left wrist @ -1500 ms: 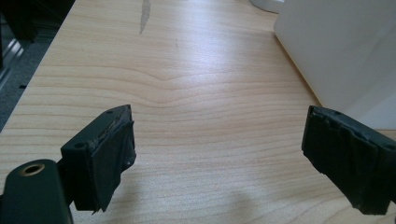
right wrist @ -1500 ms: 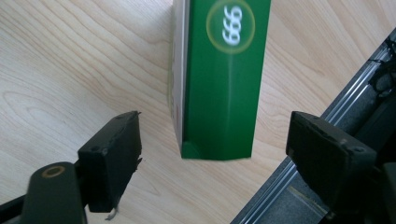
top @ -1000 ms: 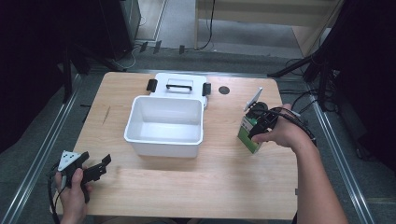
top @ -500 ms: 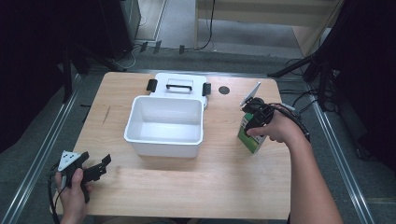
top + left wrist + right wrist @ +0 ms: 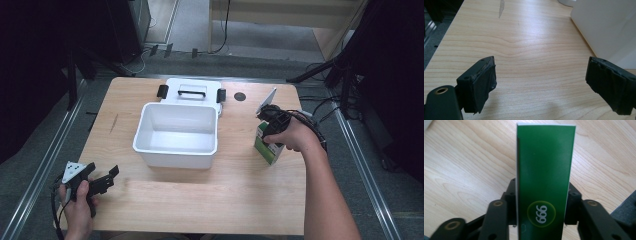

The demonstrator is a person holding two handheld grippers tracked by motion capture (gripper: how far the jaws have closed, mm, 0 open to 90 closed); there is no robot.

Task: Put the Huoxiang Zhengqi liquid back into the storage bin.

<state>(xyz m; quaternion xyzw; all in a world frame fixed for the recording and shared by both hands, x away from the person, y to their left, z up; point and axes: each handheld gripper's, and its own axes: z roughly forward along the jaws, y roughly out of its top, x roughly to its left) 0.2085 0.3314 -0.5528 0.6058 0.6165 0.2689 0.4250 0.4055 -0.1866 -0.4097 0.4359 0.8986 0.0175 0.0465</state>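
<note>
A green and white carton (image 5: 266, 144) marked 999 stands upright on the table's right side, right of the white bin. My right gripper (image 5: 270, 120) is shut on the green carton (image 5: 545, 182), one jaw on each side, coming down from above. An open white bin (image 5: 176, 135) sits mid-table with nothing inside, its lid (image 5: 191, 93) with a black handle lying behind it. At the near left corner my left gripper (image 5: 102, 179) rests low and open; between its pads (image 5: 482, 82) there is just bare wood, and the bin wall (image 5: 606, 25) rises to their right.
A small black disc (image 5: 240, 96) lies on the wood behind the carton. Cables trail off the table's right edge. Metal rails run along both sides of the wooden table (image 5: 240, 190). Bare wood stretches along the front between my hands.
The right hand and the carton have drifted slightly left and away from the near edge. The left gripper has stayed put.
</note>
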